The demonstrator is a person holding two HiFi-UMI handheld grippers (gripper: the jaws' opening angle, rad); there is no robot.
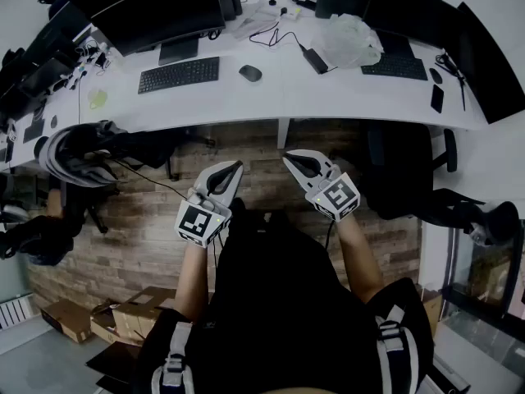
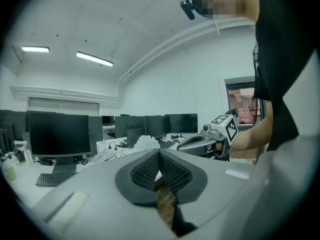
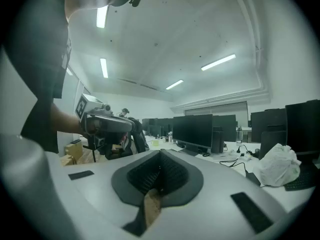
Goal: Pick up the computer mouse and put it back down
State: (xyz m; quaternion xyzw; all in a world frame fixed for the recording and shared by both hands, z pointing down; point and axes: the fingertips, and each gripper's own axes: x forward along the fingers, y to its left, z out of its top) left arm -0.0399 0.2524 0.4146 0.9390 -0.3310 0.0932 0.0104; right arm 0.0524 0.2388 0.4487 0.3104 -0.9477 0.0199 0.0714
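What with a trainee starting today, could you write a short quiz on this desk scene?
1. Fill in: the jaws of the left gripper and right gripper are both ____.
2. In the head view, the computer mouse lies: A) on the desk, right of the keyboard; B) on the floor; C) in a gripper.
3. True or false: the left gripper holds the mouse.
Key: 1 shut; 2 A; 3 false.

Computer mouse (image 1: 250, 73) on desk (image 1: 328, 97), just right of keyboard (image 1: 179, 74), which lies before monitor (image 1: 160, 11). Bag (image 1: 351, 39) farther right on the desk. Left gripper (image 1: 235, 167) and right gripper (image 1: 289, 159) side by side, apart, before desk edge, over floor (image 1: 148, 228). Boxes (image 1: 123, 314) on floor, lower left.
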